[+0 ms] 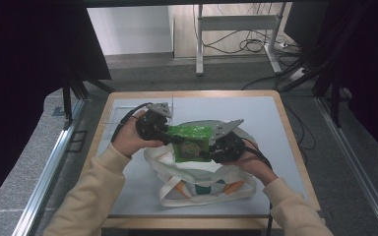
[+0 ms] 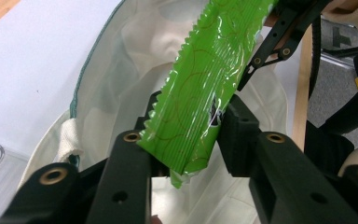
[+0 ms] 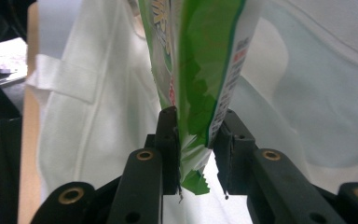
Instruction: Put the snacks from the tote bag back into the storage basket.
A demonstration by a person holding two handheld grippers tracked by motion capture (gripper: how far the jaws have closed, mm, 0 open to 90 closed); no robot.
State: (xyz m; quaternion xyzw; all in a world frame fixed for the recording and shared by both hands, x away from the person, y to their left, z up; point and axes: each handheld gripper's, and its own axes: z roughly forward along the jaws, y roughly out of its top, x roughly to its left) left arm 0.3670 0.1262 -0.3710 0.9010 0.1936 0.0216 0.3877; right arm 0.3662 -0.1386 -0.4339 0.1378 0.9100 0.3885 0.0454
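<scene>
Pale grey tabletop (image 1: pixel 128 196) with wooden edging: green snack packet (image 1: pixel 192 142) held aloft over cream tote bag (image 1: pixel 204 189).

Item status: packet gripped at both ends, suspended just above the bag's open mouth, not yet inside. Left gripper (image 1: pixel 170 136) has its jaws closed onto the crimped end seal, seen in the left gripper view as the packet (image 2: pixel 200 88) pinched between the black jaws; right gripper (image 1: pixel 210 147) has its jaws closed on the opposite end, the packet (image 3: pixel 200 84) wedged narrowly between them. Judged progress: pick-up done; lowering into the bag and release remain. Bag lies slack and flat on the table, its fabric (image 2: pixel 130 70) loosely folded; the soft rim may need holding open. Orange and dark green shapes (image 1: pixel 211 188), apparently print or contents, cannot be told apart. Background: desk frame (image 1: pixel 236 34) and floor cables (image 1: pixel 251 46) beyond the table, well apart.
</scene>
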